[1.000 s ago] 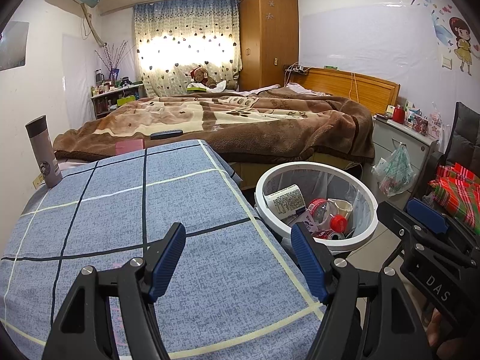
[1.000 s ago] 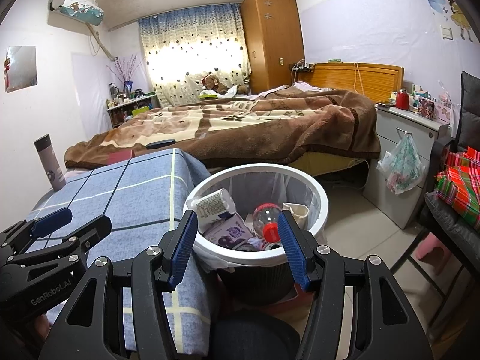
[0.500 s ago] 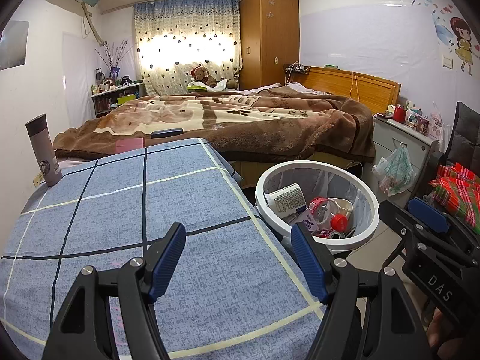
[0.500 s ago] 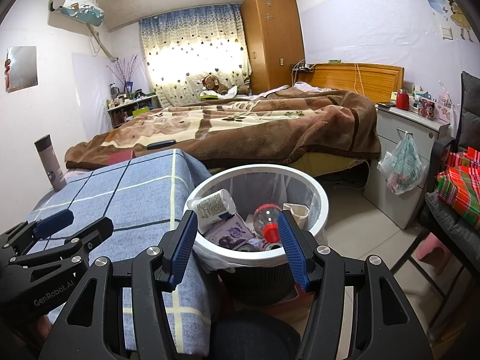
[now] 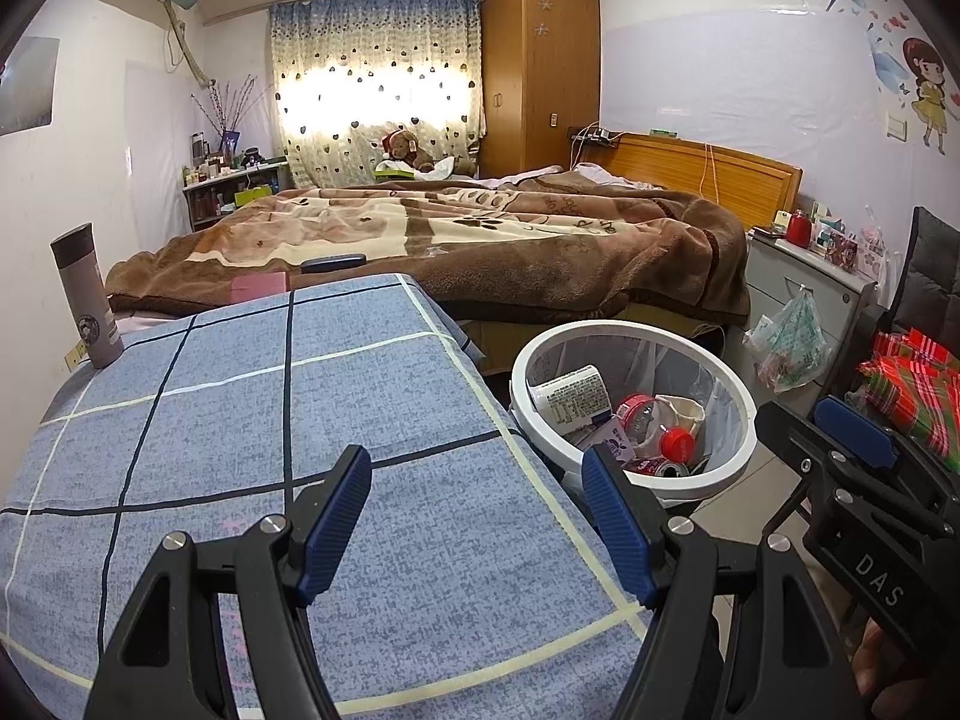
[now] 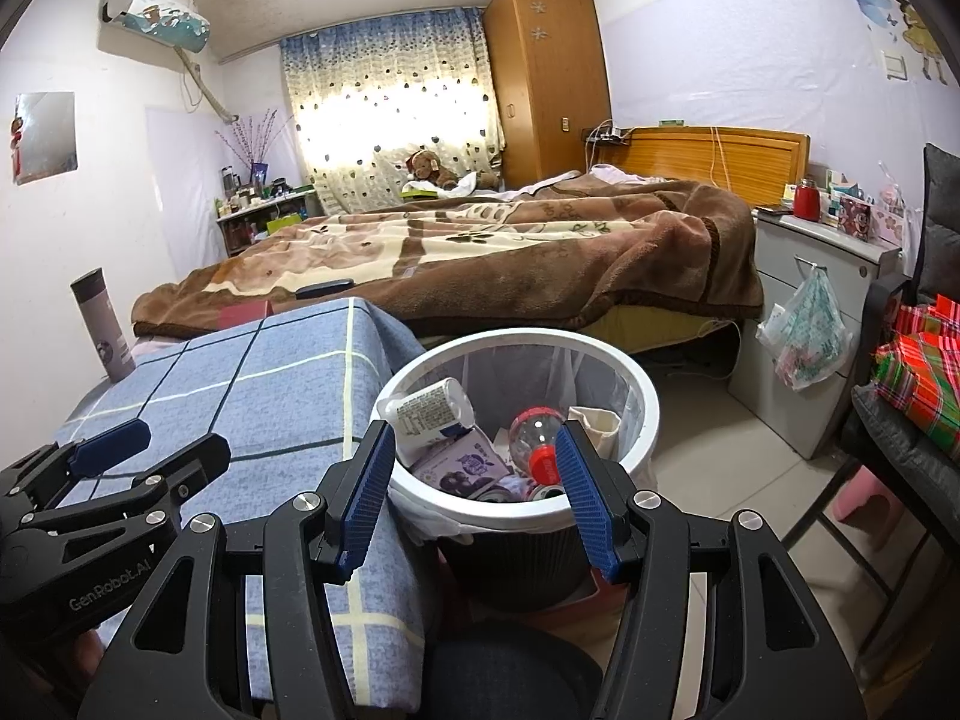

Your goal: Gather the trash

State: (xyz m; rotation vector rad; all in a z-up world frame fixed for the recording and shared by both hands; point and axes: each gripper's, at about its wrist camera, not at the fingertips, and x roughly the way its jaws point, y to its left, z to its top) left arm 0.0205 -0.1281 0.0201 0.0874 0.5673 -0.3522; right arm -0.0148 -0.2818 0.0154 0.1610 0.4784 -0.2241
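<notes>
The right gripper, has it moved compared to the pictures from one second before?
No. The right gripper frames the trash bin just as before, jaws open; the bin sits at the same place in its view.

Your main light is daylight through the curtained window (image 5: 375, 102), blown out to white glare at its centre in both views. The room around it is evenly bright, with soft shadows only. Below the window, the brown blanket (image 5: 480, 240) reads sharp; no motion blur. Fisheye bends the walls hard away from the window, and you get black vignette at every corner.
</notes>
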